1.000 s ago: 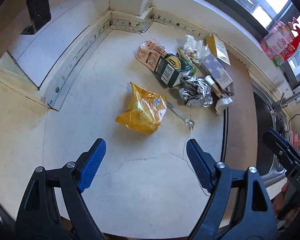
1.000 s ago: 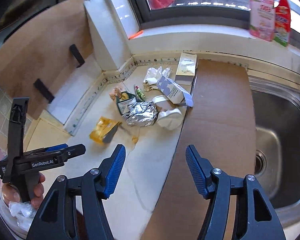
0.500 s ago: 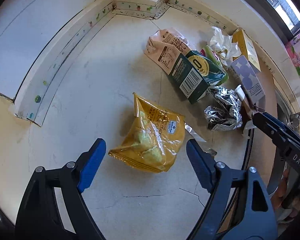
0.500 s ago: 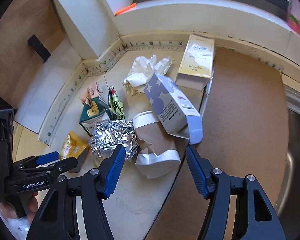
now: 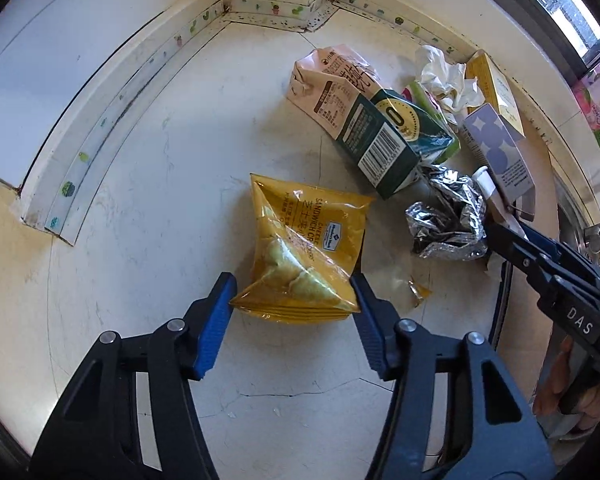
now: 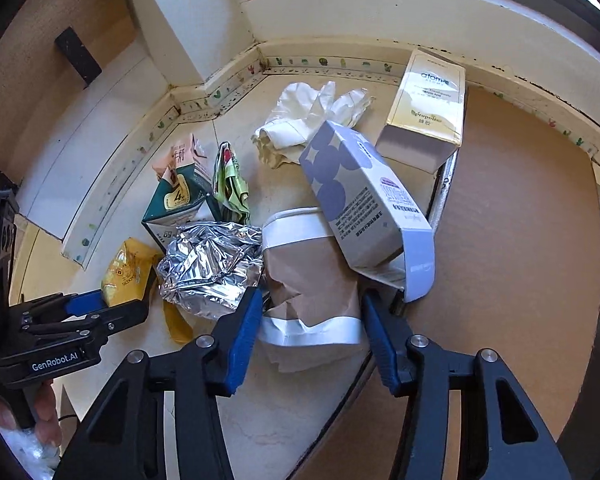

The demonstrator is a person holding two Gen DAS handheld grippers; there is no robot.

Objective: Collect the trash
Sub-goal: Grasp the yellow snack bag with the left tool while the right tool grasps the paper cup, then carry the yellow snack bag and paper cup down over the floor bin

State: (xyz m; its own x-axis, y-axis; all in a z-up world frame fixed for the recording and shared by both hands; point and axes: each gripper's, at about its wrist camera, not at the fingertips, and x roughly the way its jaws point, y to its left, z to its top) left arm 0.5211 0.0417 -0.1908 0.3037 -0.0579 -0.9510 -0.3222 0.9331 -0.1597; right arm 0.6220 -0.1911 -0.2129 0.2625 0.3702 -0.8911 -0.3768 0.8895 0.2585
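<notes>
A yellow snack bag (image 5: pixel 304 254) lies on the pale counter (image 5: pixel 160 200). My left gripper (image 5: pixel 292 300) is open, its blue pads on either side of the bag's near end. A crushed brown paper cup (image 6: pixel 312 284) with white rims lies at the edge of a cardboard sheet (image 6: pixel 512 240). My right gripper (image 6: pixel 310 316) is open, its pads on either side of the cup's near end. A ball of foil (image 6: pixel 212 264) lies left of the cup. The foil (image 5: pixel 448 220) shows in the left wrist view too.
Behind lie a green carton (image 5: pixel 384 144), a pink carton (image 5: pixel 332 80), a crumpled white tissue (image 6: pixel 312 116), a lilac box (image 6: pixel 360 196), a yellow box (image 6: pixel 428 108) and a green wrapper (image 6: pixel 230 184). A torn yellow scrap (image 5: pixel 418 290) lies by the bag. Walls close the back corner.
Both grippers have moved forward and down. The left has come to straddle the yellow bag, the right to straddle the paper cup. Both stay open.
</notes>
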